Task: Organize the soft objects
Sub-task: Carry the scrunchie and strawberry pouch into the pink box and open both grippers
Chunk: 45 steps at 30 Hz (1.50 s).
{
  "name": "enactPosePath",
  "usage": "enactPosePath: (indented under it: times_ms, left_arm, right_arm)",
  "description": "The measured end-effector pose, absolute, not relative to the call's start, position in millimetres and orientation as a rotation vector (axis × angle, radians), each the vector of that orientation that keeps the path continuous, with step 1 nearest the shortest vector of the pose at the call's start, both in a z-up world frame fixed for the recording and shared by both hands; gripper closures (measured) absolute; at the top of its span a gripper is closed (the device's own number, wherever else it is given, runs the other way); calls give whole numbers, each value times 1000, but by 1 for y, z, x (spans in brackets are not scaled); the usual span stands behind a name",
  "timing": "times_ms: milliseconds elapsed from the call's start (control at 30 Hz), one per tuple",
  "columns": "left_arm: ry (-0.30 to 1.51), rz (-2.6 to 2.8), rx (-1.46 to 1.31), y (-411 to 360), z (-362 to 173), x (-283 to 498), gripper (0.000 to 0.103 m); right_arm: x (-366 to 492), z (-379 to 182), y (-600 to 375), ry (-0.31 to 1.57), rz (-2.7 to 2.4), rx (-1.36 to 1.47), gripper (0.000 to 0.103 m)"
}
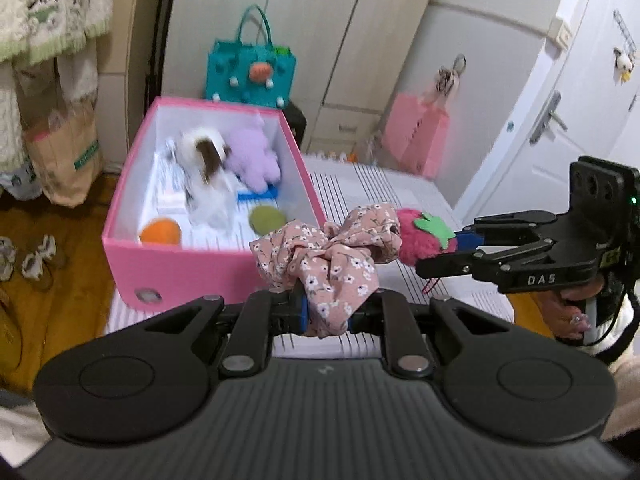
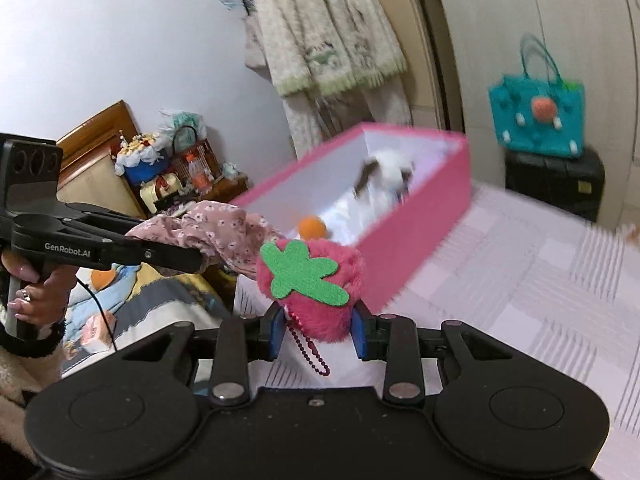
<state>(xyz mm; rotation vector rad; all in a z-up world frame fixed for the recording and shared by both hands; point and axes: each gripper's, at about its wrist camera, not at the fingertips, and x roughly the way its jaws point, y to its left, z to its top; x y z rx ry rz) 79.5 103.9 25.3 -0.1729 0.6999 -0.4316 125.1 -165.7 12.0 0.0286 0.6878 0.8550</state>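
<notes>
The floral scrunchie (image 1: 324,256), pink with small white blossoms and loosely gathered, is pinched in the closed left gripper (image 1: 326,314) above the bed's (image 1: 420,208) striped cover, just short of the pink box's (image 1: 168,264) near corner. Beside it the right gripper (image 2: 318,330) clamps a fuzzy strawberry plush (image 2: 316,284). Both seem mid-carry; next, each should reach over the box's rim and let go among the toys inside.

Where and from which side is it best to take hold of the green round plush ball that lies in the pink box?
Probably from above, through the open top of the pink rectangular cardboard box. The green round plush ball lies low near the front right wall, so close the fingers across its widest middle, along the wall. It looks blurred, so its exact gap to the wall is unclear.
</notes>
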Motion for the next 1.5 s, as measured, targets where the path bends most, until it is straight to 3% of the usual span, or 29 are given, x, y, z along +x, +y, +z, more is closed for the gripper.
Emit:
enactPosePath:
  times_ms: [333,867,1067,1167,1500]
  left_arm:
    - [653,-343,-257,125,23,154,87]
    - [753,-251,-272,130,-29,227,85]
    - [750,-198,-216,125,-31,228,65]
    - [734,-187,-192,124,-27,222,60]
    - [664,-174,-169,118,-8,190,47]
  right_arm:
    - [191,26,-107,568,793,-11,64]
    - [261,-12,-48,662,698,-198,62]
    - [268,-17,-50,654,679,-195,55]
    - [265,-12,-57,630,692,-161,40]
    - [235,8,-97,568,651,-60,36]
